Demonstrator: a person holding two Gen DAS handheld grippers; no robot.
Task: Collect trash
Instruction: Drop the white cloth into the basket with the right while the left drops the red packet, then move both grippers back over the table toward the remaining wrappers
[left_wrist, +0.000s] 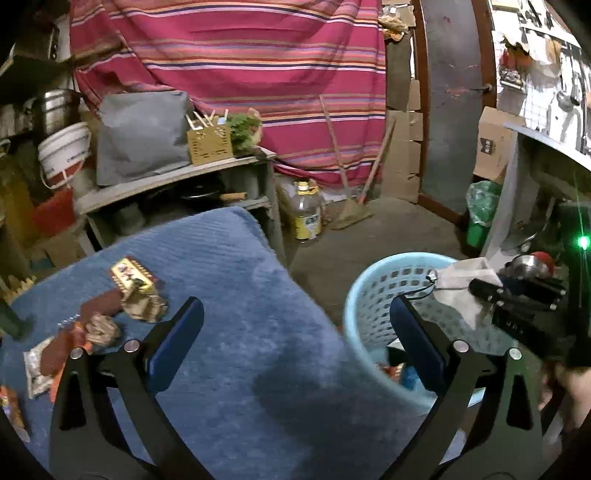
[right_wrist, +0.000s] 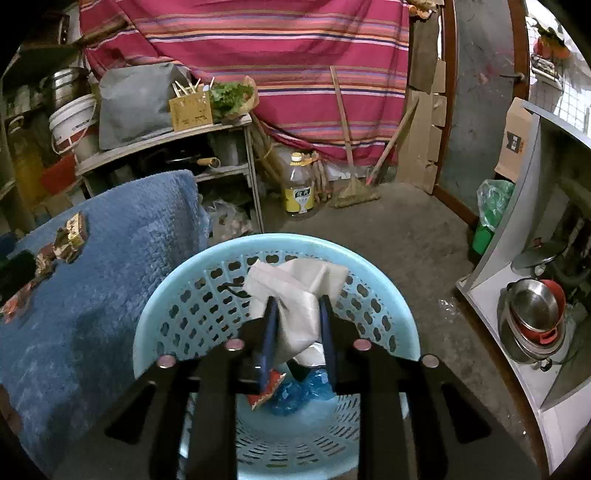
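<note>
A light blue plastic basket (right_wrist: 177, 306) stands on the floor beside a surface covered by a blue towel (left_wrist: 236, 295). My right gripper (right_wrist: 297, 306) is shut on a crumpled white bag (right_wrist: 295, 291) and holds it over the basket, which has a blue bag (right_wrist: 299, 391) and a red wrapper (right_wrist: 267, 391) inside. In the left wrist view the basket (left_wrist: 373, 295) is at the right, with the white bag (left_wrist: 461, 280) above it. My left gripper (left_wrist: 295, 314) is open and empty above the towel. Several crumpled snack wrappers (left_wrist: 133, 288) lie on the towel to its left.
A shelf with a grey bag (left_wrist: 144, 136) and a bucket (left_wrist: 64, 155) stands behind the towel. An oil bottle (left_wrist: 304, 210) and a broom (left_wrist: 351, 206) stand by the striped curtain. A cabinet with metal pots (right_wrist: 532, 317) is at the right, next to a green bin (right_wrist: 487, 221).
</note>
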